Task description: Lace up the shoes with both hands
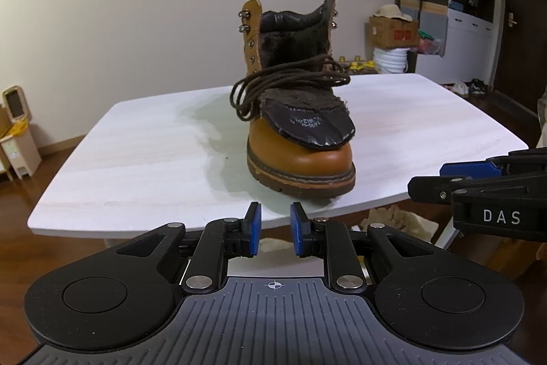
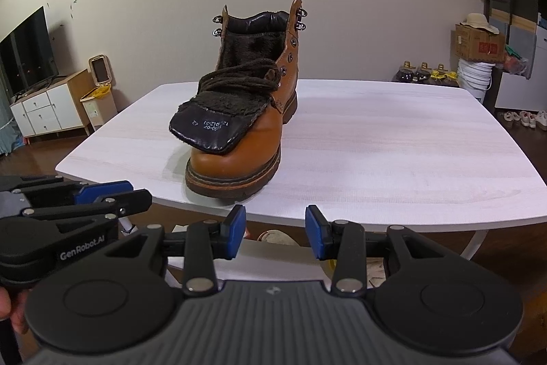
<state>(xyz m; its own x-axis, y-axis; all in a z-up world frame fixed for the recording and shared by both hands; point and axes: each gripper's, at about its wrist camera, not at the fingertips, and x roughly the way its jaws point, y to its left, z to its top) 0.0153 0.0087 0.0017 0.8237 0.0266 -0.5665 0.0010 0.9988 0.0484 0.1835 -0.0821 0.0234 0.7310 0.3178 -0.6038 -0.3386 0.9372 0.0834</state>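
A tan leather boot [image 1: 301,159] [image 2: 236,153] stands upright on the white table [image 1: 143,159] [image 2: 393,153], its toe toward the near edge. Its dark tongue [image 1: 307,122] [image 2: 215,125] is folded forward over the toe. A dark brown lace [image 1: 273,84] [image 2: 236,77] lies in a loose bundle across the open throat, one loop hanging off the boot's side. My left gripper [image 1: 275,230] is open and empty, just short of the table edge below the toe. My right gripper [image 2: 275,231] is open wider, also empty, at the near edge right of the toe.
The right gripper's body [image 1: 485,194] shows at the right edge of the left wrist view; the left one [image 2: 68,211] sits at the lower left of the right wrist view. Beyond the table are a bin [image 2: 97,91], a TV cabinet [image 2: 41,108], boxes and buckets [image 2: 478,57].
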